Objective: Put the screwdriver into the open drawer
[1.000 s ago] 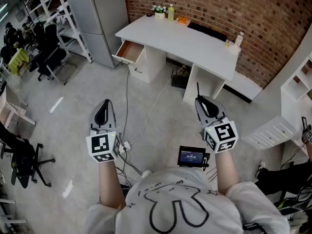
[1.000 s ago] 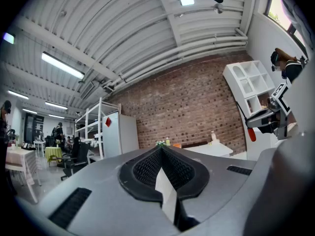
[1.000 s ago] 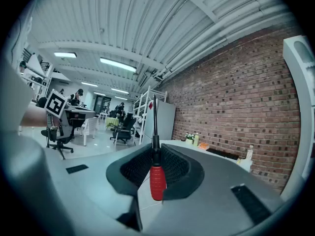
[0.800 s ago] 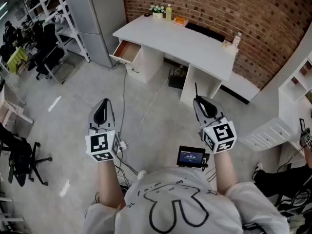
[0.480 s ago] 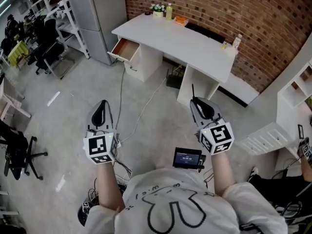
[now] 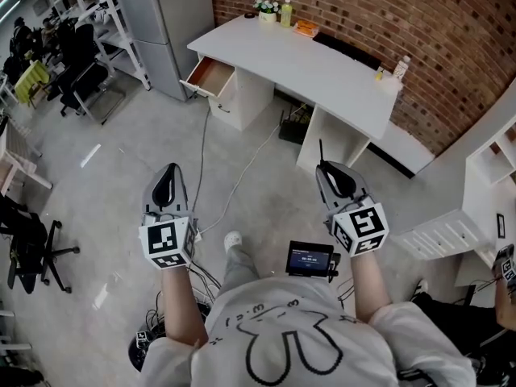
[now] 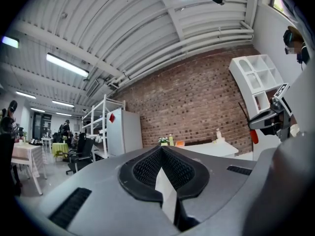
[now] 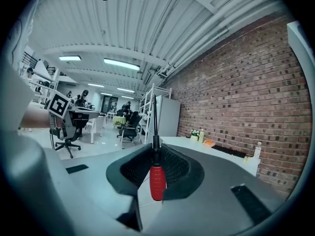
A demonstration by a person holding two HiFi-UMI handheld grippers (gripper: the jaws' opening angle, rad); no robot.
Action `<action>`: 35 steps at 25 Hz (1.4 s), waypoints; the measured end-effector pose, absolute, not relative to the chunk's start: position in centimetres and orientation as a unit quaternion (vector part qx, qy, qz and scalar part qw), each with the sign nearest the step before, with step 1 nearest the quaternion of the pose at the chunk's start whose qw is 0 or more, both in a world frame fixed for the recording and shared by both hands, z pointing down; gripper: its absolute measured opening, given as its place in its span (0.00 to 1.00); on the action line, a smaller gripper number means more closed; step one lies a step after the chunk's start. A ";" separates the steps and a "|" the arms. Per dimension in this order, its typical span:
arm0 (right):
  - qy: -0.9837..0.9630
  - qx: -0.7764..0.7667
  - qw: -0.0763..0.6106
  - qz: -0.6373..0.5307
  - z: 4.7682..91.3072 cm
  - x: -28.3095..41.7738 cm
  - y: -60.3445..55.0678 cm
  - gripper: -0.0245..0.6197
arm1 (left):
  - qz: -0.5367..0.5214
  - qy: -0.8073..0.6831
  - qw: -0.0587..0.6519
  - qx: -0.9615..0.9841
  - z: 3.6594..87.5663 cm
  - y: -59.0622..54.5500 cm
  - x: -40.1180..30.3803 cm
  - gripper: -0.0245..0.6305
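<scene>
The screwdriver [image 8: 156, 180] has a red handle and a thin dark shaft that points past the jaws. My right gripper [image 8: 155, 154] is shut on it, with the red handle between the black pads. In the head view the right gripper [image 6: 337, 176] is held over the floor with the shaft [image 6: 322, 151] sticking forward. The left gripper [image 6: 167, 185] is shut with nothing in it, level with the right; its own view [image 7: 162, 150] shows the pads together. The open drawer [image 6: 210, 76], wood-brown inside, is at the left end of the white desk [image 6: 306, 55], well ahead of both grippers.
A cable [image 6: 242, 180] trails over the grey floor from the desk toward me. A grey cabinet [image 6: 165, 31] and metal shelves [image 6: 89, 14] stand left of the desk, with office chairs [image 6: 76, 79] beyond. White shelving [image 6: 492, 168] is at the right. Bottles [image 6: 286, 10] stand on the desktop.
The person has stepped forward: a shoe now shows on the floor between the grippers. Both grippers keep the same pose, and the screwdriver stays in the right one.
</scene>
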State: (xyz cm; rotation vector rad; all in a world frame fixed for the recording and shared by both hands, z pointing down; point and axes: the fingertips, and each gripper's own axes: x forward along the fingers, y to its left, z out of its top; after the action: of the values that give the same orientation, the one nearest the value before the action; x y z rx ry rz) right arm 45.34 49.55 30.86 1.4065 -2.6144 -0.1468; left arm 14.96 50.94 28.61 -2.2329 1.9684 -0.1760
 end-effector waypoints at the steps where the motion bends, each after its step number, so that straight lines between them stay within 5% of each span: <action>1: -0.876 0.472 0.084 -0.047 30.9 45.1 48.8 0.12 | -0.059 0.659 0.079 -0.746 28.6 50.2 14.6 0.06; 35: -0.872 0.477 0.106 -0.024 31.0 25.6 19.5 0.12 | -0.064 0.636 0.046 -0.768 29.8 20.6 -3.8 0.06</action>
State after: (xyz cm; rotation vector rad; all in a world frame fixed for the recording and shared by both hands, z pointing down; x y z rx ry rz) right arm 25.62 19.49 30.98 1.4061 -2.5683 -0.0716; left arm -3.76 20.62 29.82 -2.3438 1.9403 -0.1943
